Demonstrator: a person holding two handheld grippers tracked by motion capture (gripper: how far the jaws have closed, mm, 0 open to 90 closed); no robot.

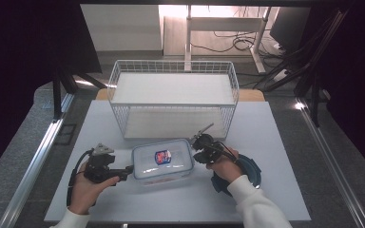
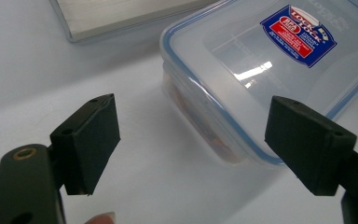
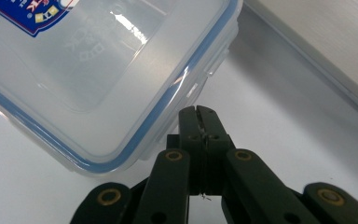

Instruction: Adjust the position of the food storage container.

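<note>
Two grippers flank the container [image 1: 162,161]: left fingers [image 2: 88,140] spread wide, right fingers [image 3: 200,123] pressed together.

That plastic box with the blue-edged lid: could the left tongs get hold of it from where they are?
Probably yes. The left tongs stand open right beside the plastic box, with bare table between them and nothing in the way.

- The box [image 1: 162,161], at lower centre of the high view, was clear plastic with a blue seal line round its lid.
- Its label [image 1: 163,156] was blue and red with white print.
- The basket [image 1: 173,97], at centre, was white wire in a grid.
- The table [image 1: 266,137] was plain white.
- Both grippers [image 1: 128,169] [image 1: 196,143] were black.
- The lid [image 1: 252,166], at lower right, was dark blue.
- The sleeve [image 1: 254,204] was white.
</note>
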